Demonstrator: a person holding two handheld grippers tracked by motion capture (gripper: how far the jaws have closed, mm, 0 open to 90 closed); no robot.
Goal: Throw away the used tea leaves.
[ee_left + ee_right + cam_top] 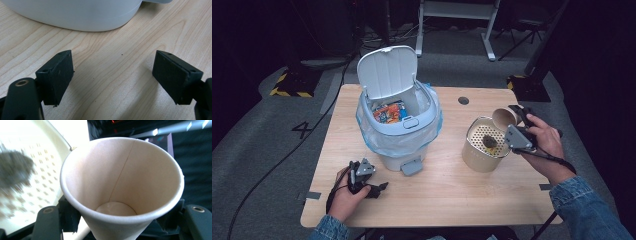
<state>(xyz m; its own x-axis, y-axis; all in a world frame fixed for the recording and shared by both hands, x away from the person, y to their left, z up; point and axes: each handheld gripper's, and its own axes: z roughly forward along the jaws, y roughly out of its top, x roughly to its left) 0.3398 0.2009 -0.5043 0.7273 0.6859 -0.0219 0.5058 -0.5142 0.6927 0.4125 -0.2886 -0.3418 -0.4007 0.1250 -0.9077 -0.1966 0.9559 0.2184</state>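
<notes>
the right gripper [518, 131] clamps a paper cup [505, 118] tipped over the perforated canister [484, 145] to empty it, while the left gripper [362, 176] rests released on the table [452, 195]

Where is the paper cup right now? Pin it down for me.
In the high view the paper cup is at the table's right side, held tipped in the right gripper above the far rim of the perforated beige container.
</notes>
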